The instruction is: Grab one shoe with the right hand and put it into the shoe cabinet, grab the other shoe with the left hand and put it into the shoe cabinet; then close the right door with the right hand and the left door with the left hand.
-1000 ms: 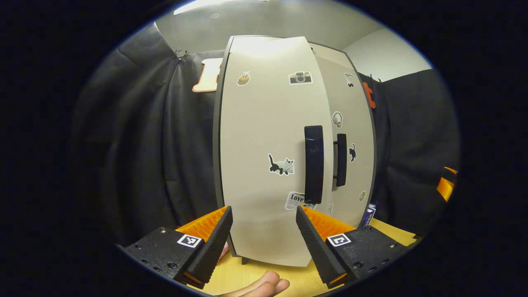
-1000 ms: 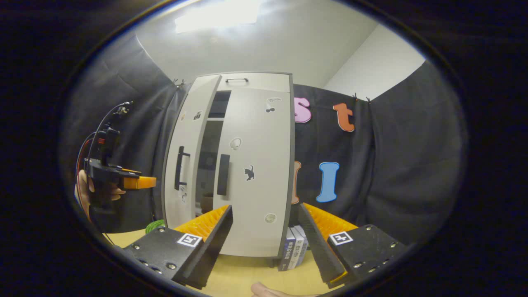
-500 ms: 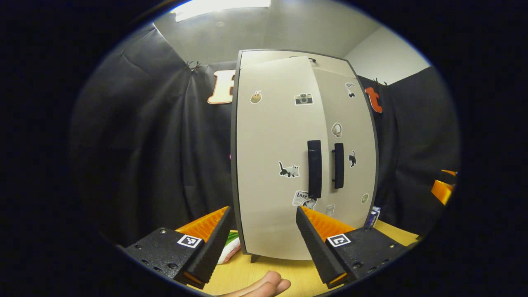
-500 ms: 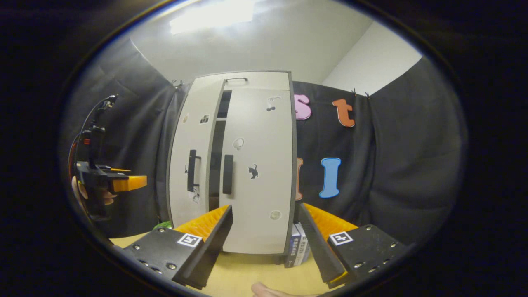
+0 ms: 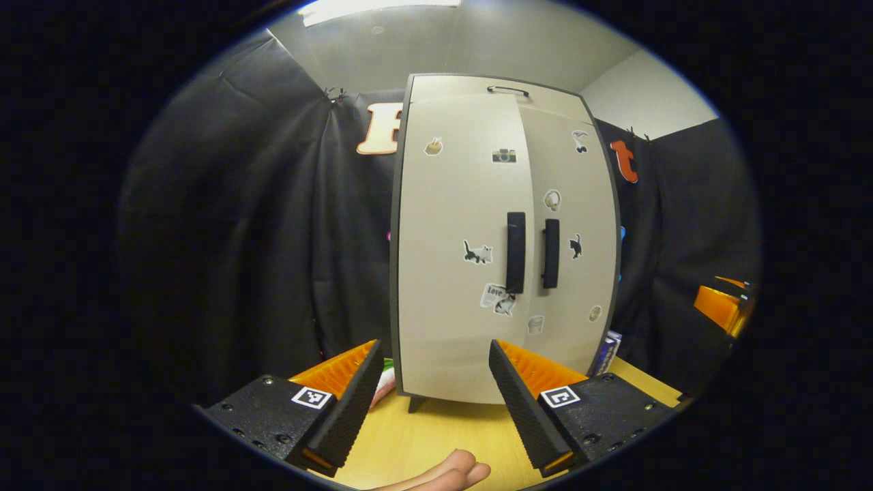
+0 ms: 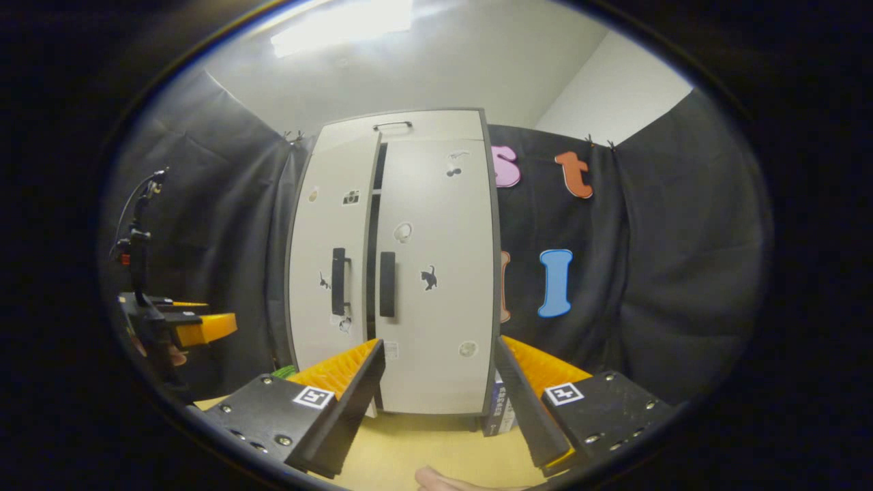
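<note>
The shoe cabinet stands upright on the counter against the black cloth, and it looks nearly finished. The right door lies flat against the frame. The left door is almost flat too, yet in the right gripper view a thin dark gap is open between the two doors, so I judge the left door is not fully pushed home. The shoes cannot be seen; I suppose they are inside the cabinet, behind the doors, but this I cannot confirm. What seems left is only a last small push on the left door. In the left gripper view the two doors seem to meet and the two black handles stand side by side — no gap is clear from this angle. Both views show the left tongs and the right tongs spread wide, holding nothing, well apart from the cabinet. The right gripper view adds the left tongs from the side, at its left edge, and some books just beside the cabinet's foot.
</note>
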Tool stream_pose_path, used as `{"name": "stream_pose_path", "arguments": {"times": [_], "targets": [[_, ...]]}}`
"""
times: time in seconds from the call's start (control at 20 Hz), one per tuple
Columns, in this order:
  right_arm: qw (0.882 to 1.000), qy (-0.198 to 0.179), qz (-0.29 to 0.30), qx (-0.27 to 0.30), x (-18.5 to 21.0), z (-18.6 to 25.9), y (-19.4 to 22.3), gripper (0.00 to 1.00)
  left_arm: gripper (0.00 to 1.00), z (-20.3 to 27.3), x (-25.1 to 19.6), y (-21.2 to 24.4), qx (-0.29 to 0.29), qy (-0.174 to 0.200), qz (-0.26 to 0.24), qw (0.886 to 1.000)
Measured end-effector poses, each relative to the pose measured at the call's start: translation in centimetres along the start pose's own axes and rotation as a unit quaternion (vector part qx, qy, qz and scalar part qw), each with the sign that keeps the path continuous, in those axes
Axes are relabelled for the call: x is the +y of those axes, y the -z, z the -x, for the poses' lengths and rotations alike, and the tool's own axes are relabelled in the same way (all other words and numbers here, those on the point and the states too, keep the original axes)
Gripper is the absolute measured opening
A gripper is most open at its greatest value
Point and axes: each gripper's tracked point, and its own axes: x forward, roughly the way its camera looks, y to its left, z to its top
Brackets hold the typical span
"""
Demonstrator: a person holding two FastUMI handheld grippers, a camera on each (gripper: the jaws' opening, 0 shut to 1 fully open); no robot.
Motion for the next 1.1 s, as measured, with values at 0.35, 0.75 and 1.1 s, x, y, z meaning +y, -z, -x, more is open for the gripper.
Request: {"name": "stream_pose_path", "arguments": {"times": [0.35,0.75,1.1], "targets": [[1.000,-0.014,0.003,0.005,0.6,0.4,0.3,0.96,0.95,2.0,0.0,-0.7,-0.017,-0.014,-0.007,1.000],[1.000,-0.012,-0.005,0.009,-0.8,0.9,1.2,0.96,0.95,2.8,-2.5,-1.2,-0.025,0.004,-0.010,1.000],[1.000,-0.021,-0.004,0.006,-1.2,1.8,1.5,0.96,0.95,3.6,-3.2,-1.4,-0.029,-0.001,-0.018,0.999]]}}
